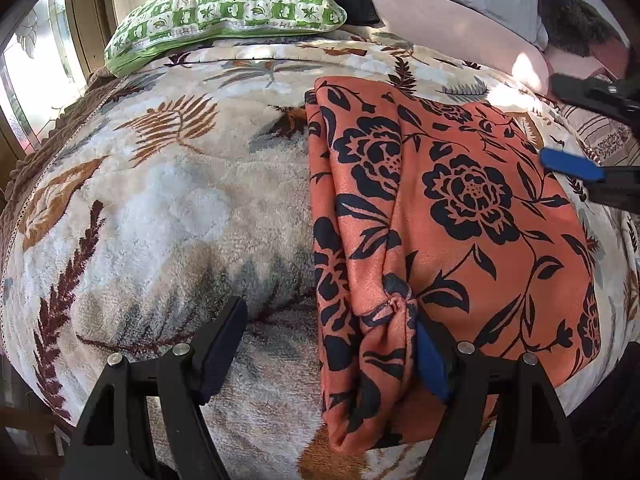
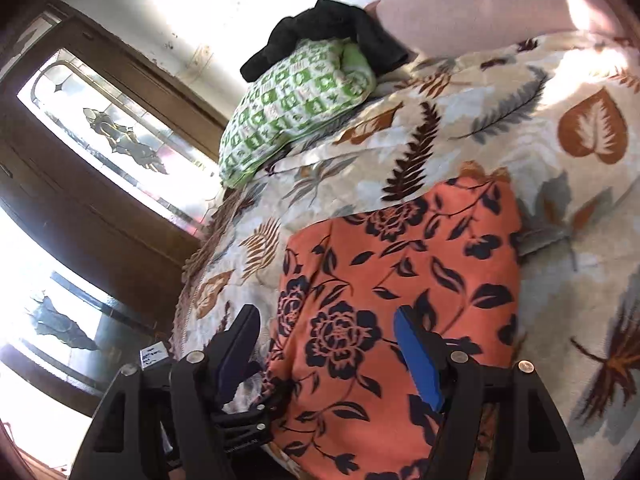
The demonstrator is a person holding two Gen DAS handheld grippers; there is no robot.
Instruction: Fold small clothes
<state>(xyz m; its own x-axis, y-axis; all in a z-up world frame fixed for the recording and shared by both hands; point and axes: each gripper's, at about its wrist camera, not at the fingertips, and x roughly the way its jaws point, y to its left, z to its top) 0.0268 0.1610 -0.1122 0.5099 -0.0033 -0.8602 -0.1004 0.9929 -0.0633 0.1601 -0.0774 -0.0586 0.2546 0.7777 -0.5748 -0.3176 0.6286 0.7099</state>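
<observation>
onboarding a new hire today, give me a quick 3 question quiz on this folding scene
1. True or false: the orange floral garment lies folded on the leaf-print blanket.
2. What rests on top of the green checked pillow? A) a black cloth B) a red towel C) a book
3. Fill in: the left gripper is ____, its blue-padded finger beside the garment's bunched near edge.

Key: 1 true; 2 A, the black cloth; 3 open.

Leaf-print blanket [image 1: 160, 200] carries orange floral garment [image 1: 460, 220] and green pillow [image 1: 224, 12].
</observation>
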